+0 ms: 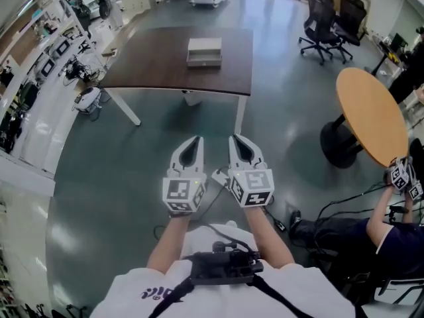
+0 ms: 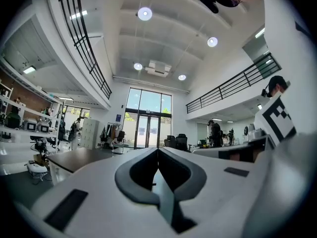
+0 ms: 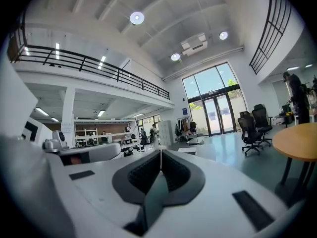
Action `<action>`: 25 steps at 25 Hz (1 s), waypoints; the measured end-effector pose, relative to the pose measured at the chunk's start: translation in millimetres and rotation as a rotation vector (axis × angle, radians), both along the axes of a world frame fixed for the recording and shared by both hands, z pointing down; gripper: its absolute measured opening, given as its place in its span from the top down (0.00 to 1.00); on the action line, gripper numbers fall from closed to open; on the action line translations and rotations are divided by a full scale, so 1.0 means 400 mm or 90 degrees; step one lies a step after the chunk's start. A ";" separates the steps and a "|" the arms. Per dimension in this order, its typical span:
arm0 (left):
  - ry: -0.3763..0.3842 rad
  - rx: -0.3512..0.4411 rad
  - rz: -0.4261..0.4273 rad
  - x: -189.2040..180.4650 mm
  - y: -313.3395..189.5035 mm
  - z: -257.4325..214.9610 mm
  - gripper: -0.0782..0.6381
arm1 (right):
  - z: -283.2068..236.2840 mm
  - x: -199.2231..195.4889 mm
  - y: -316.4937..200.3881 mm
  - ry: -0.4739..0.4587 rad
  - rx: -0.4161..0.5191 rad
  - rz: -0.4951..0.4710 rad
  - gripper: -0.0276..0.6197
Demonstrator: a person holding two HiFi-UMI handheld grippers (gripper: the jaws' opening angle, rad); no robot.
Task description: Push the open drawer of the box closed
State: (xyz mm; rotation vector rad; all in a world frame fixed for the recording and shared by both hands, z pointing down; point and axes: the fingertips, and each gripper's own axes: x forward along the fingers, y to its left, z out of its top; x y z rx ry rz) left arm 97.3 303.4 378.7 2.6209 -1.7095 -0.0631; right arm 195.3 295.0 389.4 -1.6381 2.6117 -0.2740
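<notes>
A small white box (image 1: 205,52) with its drawer pulled out at the front sits on the dark rectangular table (image 1: 165,71), far ahead of me in the head view. I hold both grippers side by side at waist height, well short of the table. My left gripper (image 1: 198,139) is shut with nothing in it, its tips meeting (image 2: 158,149). My right gripper (image 1: 233,138) is shut and empty too, tips together (image 3: 160,151). Both point forward and slightly up into the hall. The gripper views show only a sliver of the table.
A round wooden table (image 1: 371,114) stands to the right, with a seated person (image 1: 377,234) holding another marker cube beside it. Black office chairs (image 1: 331,22) stand at the far right. Shelves and equipment (image 1: 40,58) line the left wall. Cables lie on the floor (image 1: 331,207).
</notes>
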 end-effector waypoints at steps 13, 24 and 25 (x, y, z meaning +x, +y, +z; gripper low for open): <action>0.010 -0.007 0.068 -0.040 -0.013 0.003 0.88 | 0.028 -0.039 0.007 0.033 -0.025 0.054 0.96; 0.019 0.015 0.068 -0.335 -0.173 -0.031 0.88 | 0.000 -0.325 -0.124 0.089 -0.012 0.105 0.96; 0.020 0.014 0.073 -0.363 -0.184 -0.029 0.88 | -0.004 -0.356 -0.131 0.094 -0.007 0.111 0.96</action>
